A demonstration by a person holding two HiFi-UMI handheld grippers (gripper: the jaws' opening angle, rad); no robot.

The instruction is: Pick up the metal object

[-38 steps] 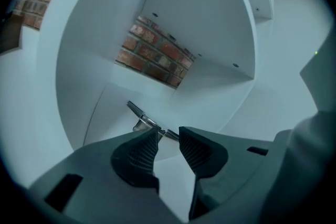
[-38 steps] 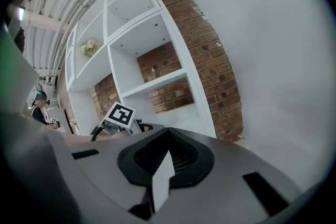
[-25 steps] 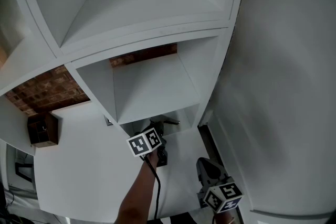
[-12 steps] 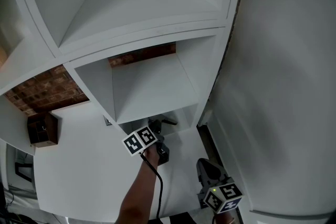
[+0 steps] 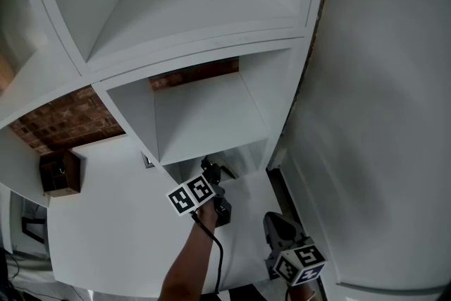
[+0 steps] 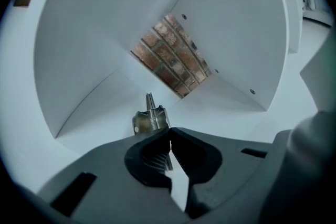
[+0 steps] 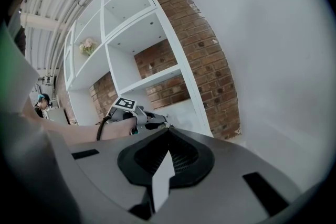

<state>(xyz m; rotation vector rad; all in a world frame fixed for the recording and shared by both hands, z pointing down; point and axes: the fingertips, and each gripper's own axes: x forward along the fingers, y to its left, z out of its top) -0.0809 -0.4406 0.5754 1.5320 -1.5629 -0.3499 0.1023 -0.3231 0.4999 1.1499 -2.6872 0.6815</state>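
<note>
The metal object (image 6: 149, 119) is a small brass-grey fitting with a threaded stem, in the lowest cubby of the white shelf unit (image 5: 211, 116). My left gripper (image 6: 169, 131) reaches into that cubby. Its jaws are closing tight on the threaded stem, which runs down between the pads, and the fitting's head sticks out past the tips. From the head view the left gripper (image 5: 211, 174) sits at the cubby mouth with the metal object (image 5: 227, 170) just beyond it. My right gripper (image 5: 278, 223) hangs low and to the right, away from the shelf. The right gripper (image 7: 169, 129) is shut with nothing in it.
A brick wall (image 6: 170, 55) shows through the back of the cubby. A dark wooden box (image 5: 59, 173) sits on the white surface at far left. A plain white wall (image 5: 380, 116) fills the right side. A bunch of flowers (image 7: 87, 45) stands on an upper shelf.
The left gripper's jaws have shut on the metal object. The gripper has shifted slightly, and the object now points up and to the right.
</note>
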